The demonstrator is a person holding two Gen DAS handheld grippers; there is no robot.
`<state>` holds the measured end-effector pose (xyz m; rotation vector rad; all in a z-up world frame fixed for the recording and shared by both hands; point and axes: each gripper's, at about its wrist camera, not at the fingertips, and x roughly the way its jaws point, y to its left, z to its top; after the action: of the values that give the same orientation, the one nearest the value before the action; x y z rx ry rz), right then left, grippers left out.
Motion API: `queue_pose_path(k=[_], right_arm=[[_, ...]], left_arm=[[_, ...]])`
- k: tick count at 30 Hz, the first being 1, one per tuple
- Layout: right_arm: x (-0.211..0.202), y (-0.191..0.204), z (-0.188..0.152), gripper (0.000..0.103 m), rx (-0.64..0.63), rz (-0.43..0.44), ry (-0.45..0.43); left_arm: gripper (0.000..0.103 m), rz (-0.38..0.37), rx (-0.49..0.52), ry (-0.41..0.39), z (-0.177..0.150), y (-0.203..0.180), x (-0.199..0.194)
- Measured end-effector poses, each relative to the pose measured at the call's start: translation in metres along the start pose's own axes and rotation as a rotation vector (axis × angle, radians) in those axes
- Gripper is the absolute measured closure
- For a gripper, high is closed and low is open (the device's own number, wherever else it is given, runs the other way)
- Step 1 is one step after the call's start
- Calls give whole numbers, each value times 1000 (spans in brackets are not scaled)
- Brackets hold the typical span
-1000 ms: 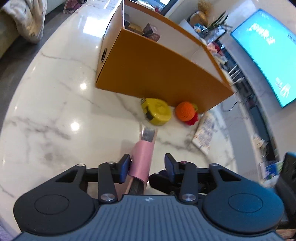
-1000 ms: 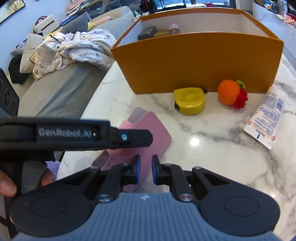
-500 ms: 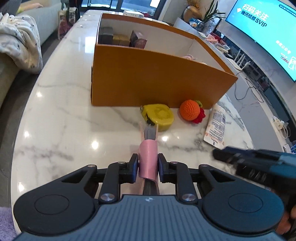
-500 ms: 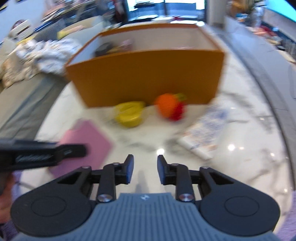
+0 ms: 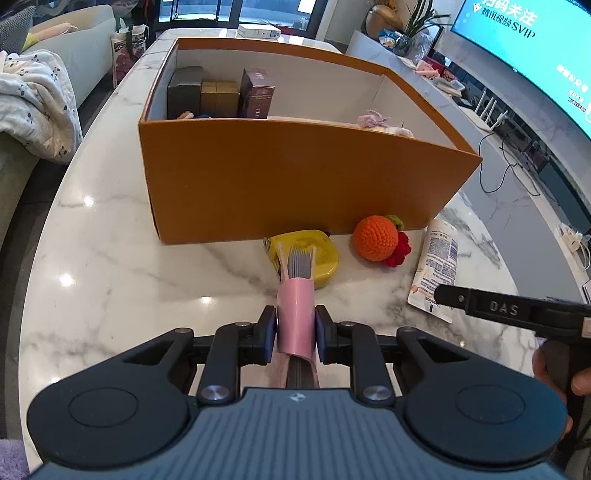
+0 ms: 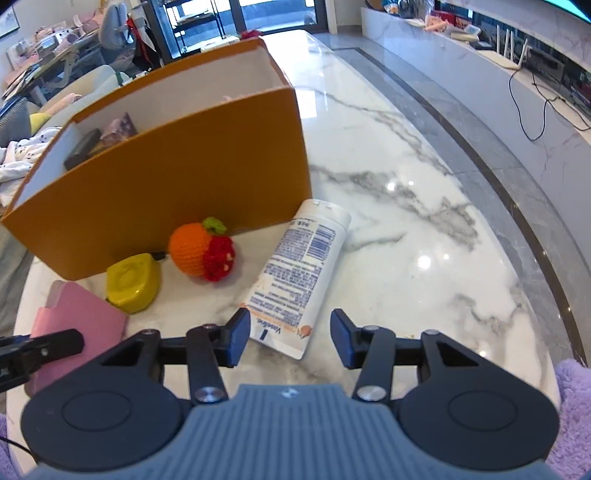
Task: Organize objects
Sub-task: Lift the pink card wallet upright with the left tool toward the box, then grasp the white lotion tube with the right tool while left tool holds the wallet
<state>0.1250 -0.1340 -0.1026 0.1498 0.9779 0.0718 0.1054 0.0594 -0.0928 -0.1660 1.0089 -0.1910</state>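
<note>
The left gripper (image 5: pixel 295 334) clamped a smooth pink case (image 5: pixel 296 317) edge-on above the marble table (image 5: pixel 110 273). Beyond sat a rounded yellow tape measure (image 5: pixel 321 254), a crocheted orange (image 5: pixel 375 238) and an orange cardboard box (image 5: pixel 295 177). The right gripper (image 6: pixel 290 334), jaws just widening, straddled a flat white tube (image 6: pixel 299 273) without touching.

A white marble worktop (image 5: pixel 110 266) gleams with reflected light; a grey sofa (image 5: pixel 74 55) stands at left, a large lit screen (image 5: pixel 535 55) at right, and glass doors (image 5: pixel 258 13) behind.

Left tool (image 5: pixel 295 328) clamped tight on what it holds, right tool (image 6: pixel 290 334) angled down, its jaws just opening
</note>
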Motion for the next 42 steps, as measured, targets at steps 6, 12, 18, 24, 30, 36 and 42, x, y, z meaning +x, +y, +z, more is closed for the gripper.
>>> queue_pose_path(k=[6,12,18,24,30,36,42], right_arm=[[18,-4,10,51,40,25,33],[26,11,12,45,-51,-15,16],[20,8,10,69,-51,-6,6],[3,7,9,103,-72,-6,-17],[-11,6,7,103,-70,24,-55],[-8,-1,11,73,2,32,-44],[11,-6,18,51,62,32,-22]], left_arm=[[78,14,22,27,7,-5,4],[78,21,33,43,10,-7,4],[78,24,39,47,10,-8,4],[78,9,28,47,6,-7,1],[78,-1,4,24,1,-2,-7],[78,1,-18,-2,2,0,-12],[78,13,-15,-19,8,-2,-15]])
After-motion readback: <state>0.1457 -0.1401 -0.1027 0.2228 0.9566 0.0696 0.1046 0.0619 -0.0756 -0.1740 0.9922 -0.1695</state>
